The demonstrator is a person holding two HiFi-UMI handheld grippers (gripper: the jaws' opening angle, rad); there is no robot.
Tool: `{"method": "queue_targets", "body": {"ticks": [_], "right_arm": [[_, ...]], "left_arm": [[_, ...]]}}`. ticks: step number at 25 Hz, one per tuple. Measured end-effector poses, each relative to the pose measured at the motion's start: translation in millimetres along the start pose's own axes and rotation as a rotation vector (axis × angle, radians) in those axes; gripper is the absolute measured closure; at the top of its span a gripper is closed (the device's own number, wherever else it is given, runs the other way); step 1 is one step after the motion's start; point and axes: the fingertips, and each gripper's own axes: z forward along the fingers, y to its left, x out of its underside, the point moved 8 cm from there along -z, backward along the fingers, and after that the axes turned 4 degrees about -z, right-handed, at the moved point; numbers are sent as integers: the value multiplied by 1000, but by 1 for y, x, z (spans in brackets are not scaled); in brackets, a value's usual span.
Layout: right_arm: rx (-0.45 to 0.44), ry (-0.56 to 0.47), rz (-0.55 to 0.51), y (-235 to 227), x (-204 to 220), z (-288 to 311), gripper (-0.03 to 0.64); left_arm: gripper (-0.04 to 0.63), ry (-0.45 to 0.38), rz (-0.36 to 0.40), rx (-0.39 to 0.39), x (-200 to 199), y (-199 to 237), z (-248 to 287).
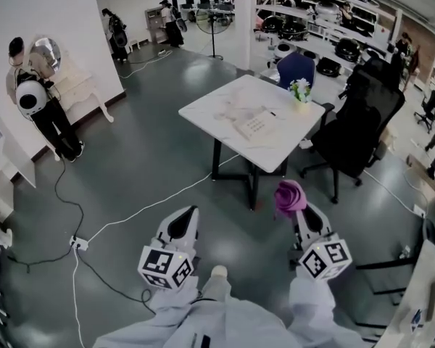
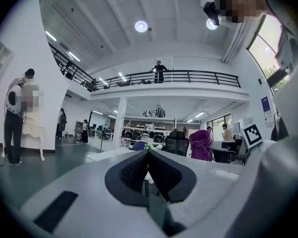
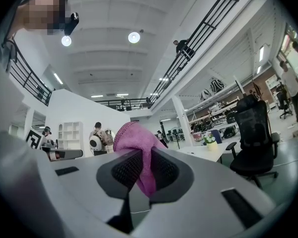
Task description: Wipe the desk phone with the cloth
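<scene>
The fingers (image 3: 125, 170) of the right gripper (image 3: 141, 157) are pinched on a magenta cloth (image 3: 134, 138); a fold of it hangs down between the dark ribbed pads and the rest bunches up above the tips. In the head view that same cloth (image 1: 290, 196) sits as a ball on the tip of the right gripper (image 1: 297, 210), which is raised over the grey floor (image 1: 145, 158) in the near right of the scene. The fingers (image 2: 134, 171) of the left gripper (image 2: 148, 155) are pressed together with nothing between them, and the left gripper (image 1: 185, 220) is held level with the right one, to its left and well apart from it. The white desk phone (image 1: 257, 125) lies on the white table (image 1: 217, 104) farther off, near the table's middle, well apart from both grippers. A small flower pot (image 1: 300, 93) stands on the far right part of the table, and a black office chair (image 1: 355, 133) is just beside the table's right edge. A white cable (image 1: 152, 205) runs across the floor between the table and the grippers. At the far left a person (image 1: 40, 100) stands by a white wall
</scene>
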Motion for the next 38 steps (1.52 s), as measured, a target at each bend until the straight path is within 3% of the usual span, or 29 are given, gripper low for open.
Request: {"method": "queue_targets", "body": {"ticks": [8, 23, 38], "right_arm": [[27, 15, 16, -28, 9, 48, 584], [77, 61, 25, -60, 32, 191, 585], [130, 96, 1, -83, 45, 263, 585]], "left_arm": [[597, 21, -11, 25, 5, 28, 58], [597, 65, -41, 99, 5, 129, 189], [597, 103, -55, 156, 10, 177, 261]]}}
